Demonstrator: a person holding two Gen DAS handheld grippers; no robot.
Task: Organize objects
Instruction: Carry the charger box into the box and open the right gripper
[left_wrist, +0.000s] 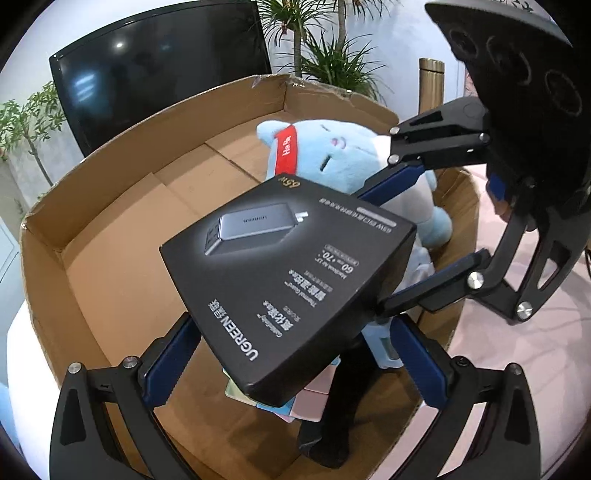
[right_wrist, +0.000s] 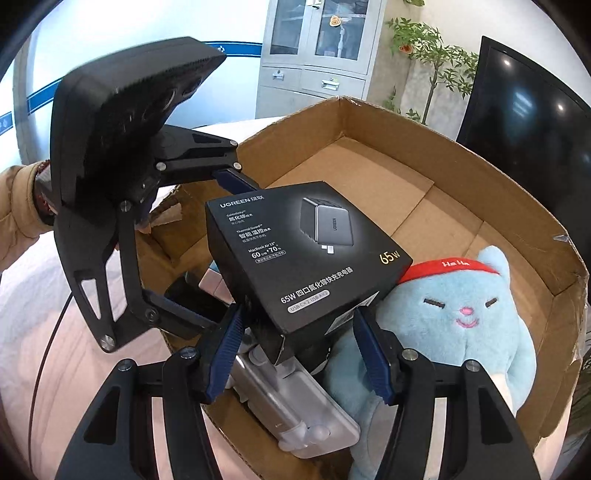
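1. Blue ribbed pads (right_wrist: 373, 354) of the right gripper (right_wrist: 295, 332) are seen nearest the lens, one at each side of the near end of the black charger box (right_wrist: 295, 254).
2. That box is held above the open cardboard carton (right_wrist: 369, 122), over a blue plush toy (right_wrist: 461, 317) and a grey plastic item (right_wrist: 295, 406) lying inside; the carton appears to rest on a pale tabletop (left_wrist: 517, 332).
3. A stiff, light handling is judged for the box: thin printed card, smooth and somewhat slippery, with corners that could be crushed by a hard squeeze. Flat opposite side walls are judged the best place to be gripped, not the corners.
4. The left gripper (left_wrist: 288, 350) is seen closed on the box's other end: in the right wrist view one blue finger lies against the far side, the other below the near left edge.
5. The right jaws are about half open. The left pad looks to be touching the box edge, while a narrow gap seems to be left at the right pad; a firm pinch cannot be confirmed.
6. A slip is judged possible if one grip is released before the other is secure.
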